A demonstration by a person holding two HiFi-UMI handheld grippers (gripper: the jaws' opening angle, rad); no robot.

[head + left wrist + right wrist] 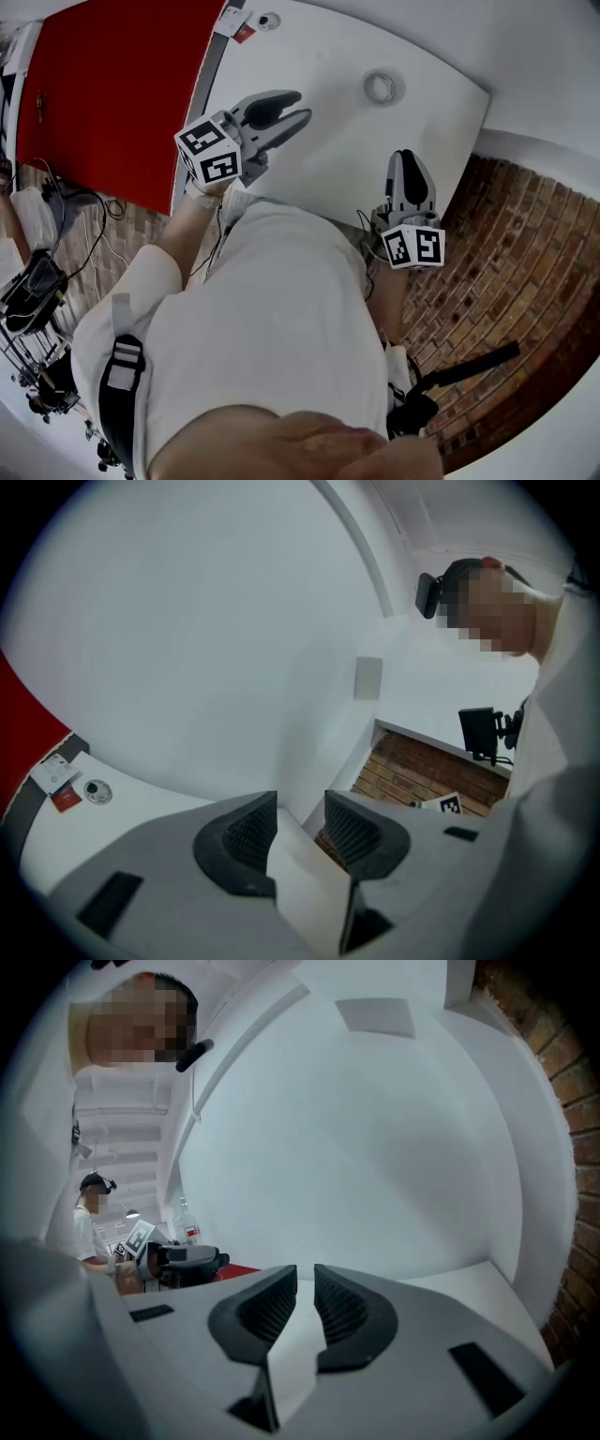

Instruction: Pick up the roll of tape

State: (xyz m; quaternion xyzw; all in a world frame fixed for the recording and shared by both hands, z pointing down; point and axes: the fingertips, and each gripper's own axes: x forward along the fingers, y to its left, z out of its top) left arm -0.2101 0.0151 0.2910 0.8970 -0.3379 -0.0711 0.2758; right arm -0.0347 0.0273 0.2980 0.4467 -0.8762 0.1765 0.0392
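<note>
The roll of tape (pixel 380 87), a small pale ring, lies flat on the white table (pixel 319 66) toward its far right. My left gripper (pixel 302 105) hovers over the table to the left of the roll, well short of it, jaws a little apart and empty (pixel 300 810). My right gripper (pixel 410 157) is at the table's near right edge, below the roll, pointing toward it. Its jaws stand almost together with nothing between them (pixel 306 1283). Neither gripper view shows the roll.
A red panel (pixel 103 84) borders the table on the left. A small card (pixel 244 26) and a round disc (pixel 268 21) lie at the far edge. Brick floor (pixel 525 253) lies to the right. Another person (pixel 94 1227) sits in the background.
</note>
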